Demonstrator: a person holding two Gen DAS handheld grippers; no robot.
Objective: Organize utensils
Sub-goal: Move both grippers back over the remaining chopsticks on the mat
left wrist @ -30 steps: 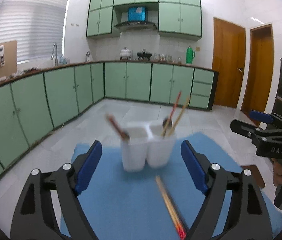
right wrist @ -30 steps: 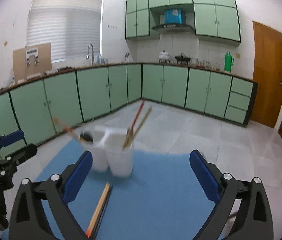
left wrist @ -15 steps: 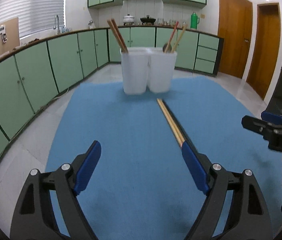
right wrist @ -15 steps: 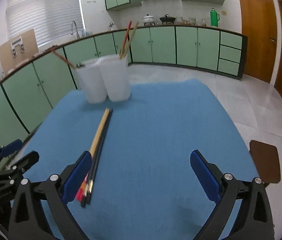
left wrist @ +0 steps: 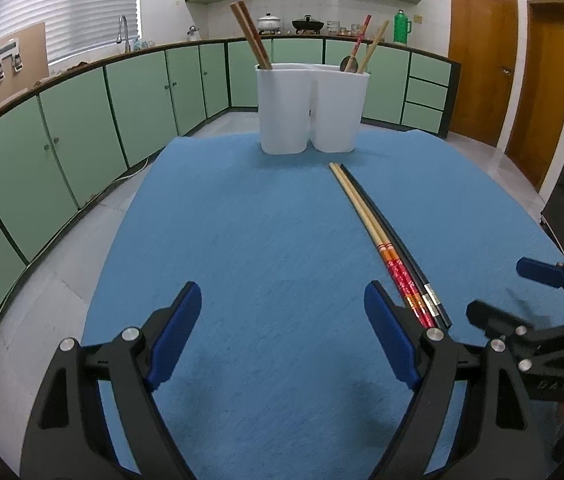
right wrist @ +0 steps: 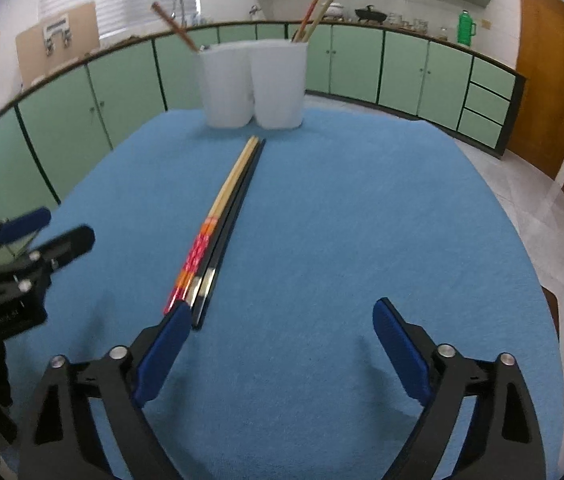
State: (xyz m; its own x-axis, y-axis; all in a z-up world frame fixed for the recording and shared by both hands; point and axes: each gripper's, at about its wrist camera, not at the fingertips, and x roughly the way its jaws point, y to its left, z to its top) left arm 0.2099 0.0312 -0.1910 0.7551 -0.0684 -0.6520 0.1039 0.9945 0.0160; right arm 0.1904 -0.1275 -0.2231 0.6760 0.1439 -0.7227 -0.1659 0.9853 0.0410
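Observation:
Wooden chopsticks with red patterned ends (left wrist: 377, 236) (right wrist: 218, 216) lie side by side with black chopsticks (left wrist: 401, 248) (right wrist: 230, 220) on the blue mat (left wrist: 266, 240) (right wrist: 361, 220). At the far end stands a white two-compartment holder (left wrist: 309, 108) (right wrist: 254, 84) with brown chopsticks, a spoon and more chopsticks in it. My left gripper (left wrist: 282, 340) hovers open over bare mat, the chopsticks' ends just off its right finger. My right gripper (right wrist: 278, 352) has its jaws closing with nothing between them; the chopsticks' near ends lie by its left finger.
The mat covers a table with floor on all sides. Green kitchen cabinets (left wrist: 82, 128) ring the room behind, and brown doors (left wrist: 481, 52) stand at the right. Each gripper shows at the edge of the other's view.
Both grippers have sunk and tipped downward toward the mat, so the holder now sits high and far in view. The loose chopsticks have come close to the fingers. The right jaws have narrowed slightly.

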